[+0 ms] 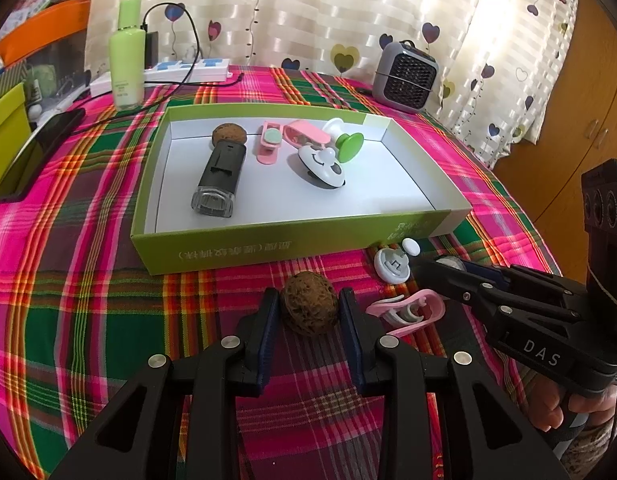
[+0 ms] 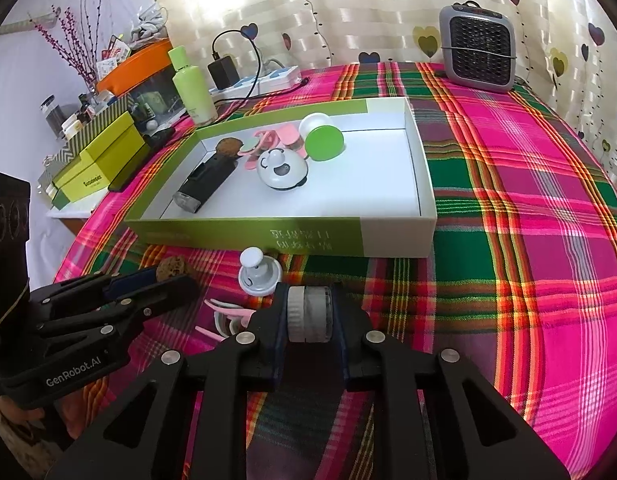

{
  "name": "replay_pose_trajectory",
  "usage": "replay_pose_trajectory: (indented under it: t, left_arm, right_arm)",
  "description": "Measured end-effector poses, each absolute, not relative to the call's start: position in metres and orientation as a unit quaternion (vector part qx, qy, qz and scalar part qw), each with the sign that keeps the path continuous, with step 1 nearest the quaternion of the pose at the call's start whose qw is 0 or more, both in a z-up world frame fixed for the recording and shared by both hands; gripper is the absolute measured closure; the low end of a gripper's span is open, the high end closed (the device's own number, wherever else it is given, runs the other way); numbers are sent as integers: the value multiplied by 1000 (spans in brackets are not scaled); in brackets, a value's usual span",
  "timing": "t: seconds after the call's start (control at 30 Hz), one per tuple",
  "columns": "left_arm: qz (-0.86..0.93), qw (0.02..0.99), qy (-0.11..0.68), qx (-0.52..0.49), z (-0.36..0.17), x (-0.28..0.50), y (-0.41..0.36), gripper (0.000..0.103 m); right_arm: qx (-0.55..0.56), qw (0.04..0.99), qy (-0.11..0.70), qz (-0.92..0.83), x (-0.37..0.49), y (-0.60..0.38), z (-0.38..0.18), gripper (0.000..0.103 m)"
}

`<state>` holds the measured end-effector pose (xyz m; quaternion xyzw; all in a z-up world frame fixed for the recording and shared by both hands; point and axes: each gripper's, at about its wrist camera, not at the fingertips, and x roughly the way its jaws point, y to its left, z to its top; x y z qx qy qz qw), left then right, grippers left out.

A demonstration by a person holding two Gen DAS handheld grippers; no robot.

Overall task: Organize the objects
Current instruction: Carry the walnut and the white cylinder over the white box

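Observation:
A green-sided box (image 1: 244, 250) (image 2: 244, 234) with a white floor holds a black device, a brown walnut, pink clips, a white panda-face gadget and a green-and-white knob. In front of it, on the plaid cloth, lie a brown walnut (image 1: 308, 307) (image 2: 171, 267), a white round hook (image 1: 392, 266) (image 2: 259, 274) and a pink clip (image 1: 406, 312) (image 2: 228, 318). My left gripper (image 1: 308, 312) (image 2: 176, 278) straddles the walnut, fingers close beside it with small gaps. My right gripper (image 2: 310, 314) (image 1: 422, 268) is shut on a small grey-and-white cylinder (image 2: 310, 314).
A grey mini heater (image 1: 406, 76) (image 2: 477, 47) stands at the back right. A green bottle (image 1: 127, 54) (image 2: 192, 84), a power strip (image 1: 176, 74) with charger and a black phone (image 1: 36, 156) sit at the back left. Yellow-green boxes (image 2: 96, 160) stand left.

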<state>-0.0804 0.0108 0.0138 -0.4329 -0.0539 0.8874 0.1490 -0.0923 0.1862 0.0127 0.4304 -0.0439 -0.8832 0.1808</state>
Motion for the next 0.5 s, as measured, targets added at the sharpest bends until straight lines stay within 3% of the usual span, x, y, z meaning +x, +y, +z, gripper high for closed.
replay_pose_trajectory:
  t: [0.5]
  left_arm:
    - [891, 152, -53, -425, 22, -77, 10, 75]
  right_arm:
    - [417, 181, -54, -889, -84, 191, 21, 83]
